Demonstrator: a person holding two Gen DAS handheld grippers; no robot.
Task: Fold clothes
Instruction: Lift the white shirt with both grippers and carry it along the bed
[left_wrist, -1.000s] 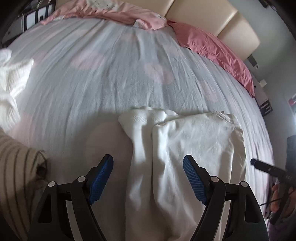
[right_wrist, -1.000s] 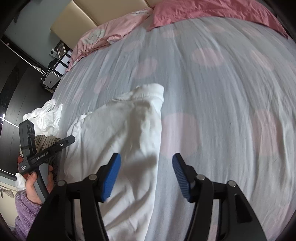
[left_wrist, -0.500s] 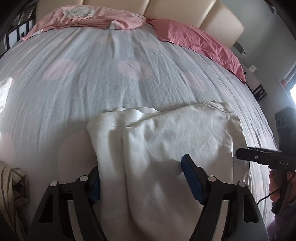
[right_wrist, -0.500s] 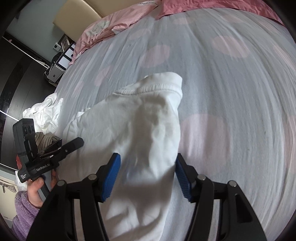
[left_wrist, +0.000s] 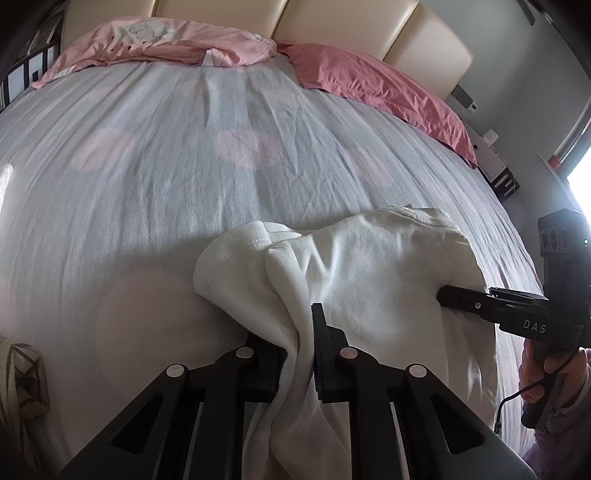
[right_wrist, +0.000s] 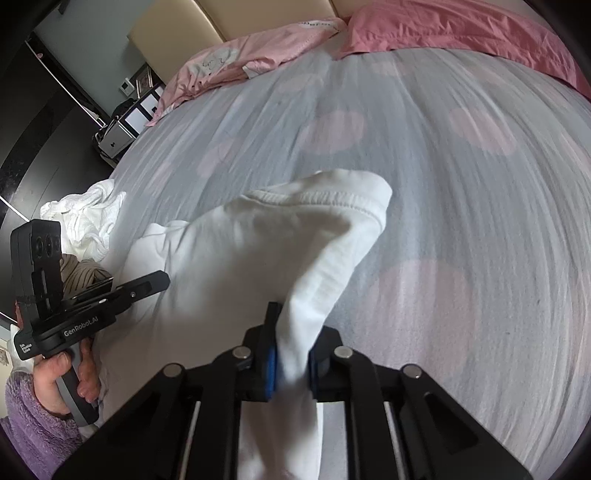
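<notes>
Since half a second ago both grippers have gone from straddling the cloth with fingers spread to pinching it. The left gripper (left_wrist: 299, 354) now has its fingers closed on a bunched fold of the white garment (left_wrist: 369, 273), which drapes down between them. The right gripper (right_wrist: 291, 363) is likewise clamped on the garment's (right_wrist: 258, 251) other side, the cloth squeezed between its blue pads (right_wrist: 271, 365) and lifted into a ridge that rises toward the hemmed edge.

The garment lies on the near part of the bed (left_wrist: 184, 166), on a grey sheet with pale pink spots. Two pink pillows (left_wrist: 376, 85) sit at the far end against a cream padded headboard (left_wrist: 332, 26).

In the right wrist view, the left gripper's handle is held by a hand (right_wrist: 62, 380) in a fuzzy purple sleeve (right_wrist: 26, 424) (the body reads "GenRobot.AI"). Beyond it, well apart from the garment being held, are a crumpled white cloth (right_wrist: 88, 214) and a striped cloth (right_wrist: 79, 273) near the bed's edge.
</notes>
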